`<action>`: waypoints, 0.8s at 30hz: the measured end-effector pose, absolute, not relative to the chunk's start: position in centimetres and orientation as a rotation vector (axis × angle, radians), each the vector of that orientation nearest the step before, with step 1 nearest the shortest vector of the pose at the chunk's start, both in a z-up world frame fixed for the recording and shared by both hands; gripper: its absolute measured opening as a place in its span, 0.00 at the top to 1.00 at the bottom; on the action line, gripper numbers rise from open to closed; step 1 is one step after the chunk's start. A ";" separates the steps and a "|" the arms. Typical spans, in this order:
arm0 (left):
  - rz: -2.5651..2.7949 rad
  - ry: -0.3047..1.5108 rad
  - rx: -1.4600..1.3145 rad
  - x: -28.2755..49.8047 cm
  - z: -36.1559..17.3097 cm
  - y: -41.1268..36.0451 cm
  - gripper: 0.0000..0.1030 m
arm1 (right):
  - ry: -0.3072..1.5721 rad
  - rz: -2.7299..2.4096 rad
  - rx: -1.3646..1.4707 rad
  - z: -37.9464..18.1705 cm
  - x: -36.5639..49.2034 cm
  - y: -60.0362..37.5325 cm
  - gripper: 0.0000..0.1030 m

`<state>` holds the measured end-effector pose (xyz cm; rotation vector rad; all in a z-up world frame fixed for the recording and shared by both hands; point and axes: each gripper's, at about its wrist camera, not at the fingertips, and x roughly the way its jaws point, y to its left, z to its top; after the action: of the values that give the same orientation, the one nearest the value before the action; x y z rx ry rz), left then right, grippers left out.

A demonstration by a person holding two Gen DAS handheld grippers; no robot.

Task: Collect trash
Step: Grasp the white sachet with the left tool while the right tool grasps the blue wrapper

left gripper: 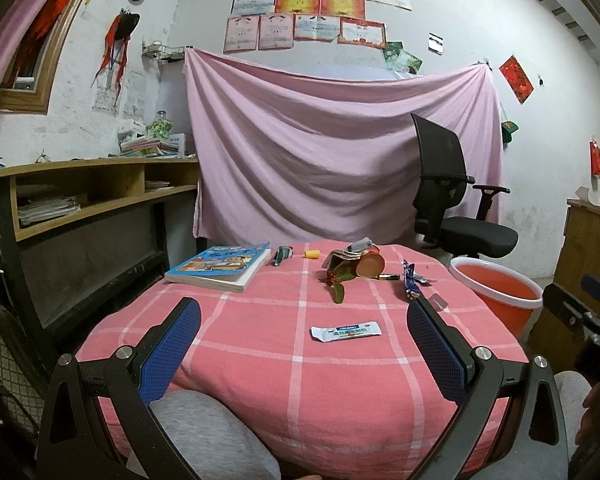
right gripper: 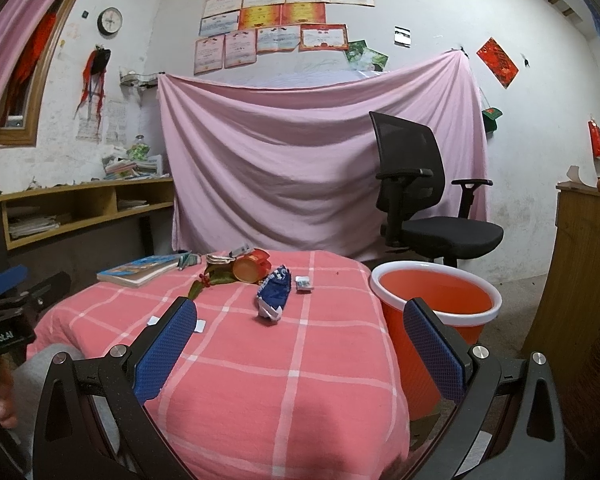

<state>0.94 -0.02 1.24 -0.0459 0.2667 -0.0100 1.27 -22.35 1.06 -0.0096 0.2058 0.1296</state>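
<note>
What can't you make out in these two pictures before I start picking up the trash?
- White wrapper: print too small to read, left wrist view.
- Orange bucket: bottom hidden by its own rim, both views.
- Small scraps: partly behind the right gripper's finger, right wrist view.

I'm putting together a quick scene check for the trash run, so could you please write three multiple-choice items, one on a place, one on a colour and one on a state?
1. Where does the bucket stand?
A. on the table
B. on the floor beside the table's right edge
C. on the office chair

2. What colour is the crumpled wrapper near the table's middle in the right wrist view?
A. blue and white
B. green
C. black

3. How does the left claw stand?
A. shut on the book
B. shut on a sachet
C. open, holding nothing

Answers:
1 B, its white rim sits below the tablecloth edge.
2 A, blue foil with white folds.
3 C, the pads are wide apart, with the white sachet lying loose between them.
</note>
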 end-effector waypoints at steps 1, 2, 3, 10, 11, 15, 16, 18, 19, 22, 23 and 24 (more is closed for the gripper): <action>-0.003 0.270 -0.046 1.3 1.3 0.0 0.02 | 0.205 0.130 -0.007 1.2 1.5 -22.4 0.00; 0.012 0.278 -0.049 1.7 1.2 0.4 0.02 | 0.203 0.130 -0.005 1.3 1.8 -22.5 0.00; 0.024 0.285 -0.054 2.2 1.1 0.5 0.02 | 0.199 0.128 -0.004 1.4 2.1 -22.9 0.00; 0.092 0.366 -0.122 6.5 0.2 0.3 0.02 | 0.174 0.149 -0.015 2.3 5.0 -23.5 0.00; 0.103 0.394 -0.128 7.4 -0.2 0.0 0.02 | 0.175 0.158 -0.015 2.3 5.7 -23.6 0.00; 0.102 0.480 -0.121 9.1 -1.6 -0.6 0.02 | 0.238 0.172 -0.035 2.0 8.1 -23.9 0.00; 0.090 0.509 -0.111 9.6 -2.2 -0.9 0.02 | 0.256 0.165 -0.043 1.7 8.6 -23.9 0.00; 0.075 0.544 -0.094 10.2 -2.9 -1.1 0.02 | 0.293 0.159 -0.054 1.1 9.3 -23.9 0.00; 0.066 0.562 -0.084 10.6 -3.2 -1.2 0.02 | 0.319 0.160 -0.059 0.7 9.7 -23.9 0.00; 0.037 0.598 -0.033 11.6 -4.0 -1.3 0.03 | 0.380 0.167 -0.063 -0.2 10.6 -24.0 0.00; 0.024 0.607 -0.005 12.0 -4.1 -1.4 0.03 | 0.399 0.171 -0.065 -0.4 10.9 -24.0 0.00; 0.009 0.615 0.017 12.4 -4.3 -1.5 0.03 | 0.420 0.173 -0.070 -0.7 11.3 -23.9 0.00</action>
<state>12.39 -1.46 -4.29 0.0173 0.6152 0.0093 11.34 -23.94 -0.66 -0.0701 0.4195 0.1731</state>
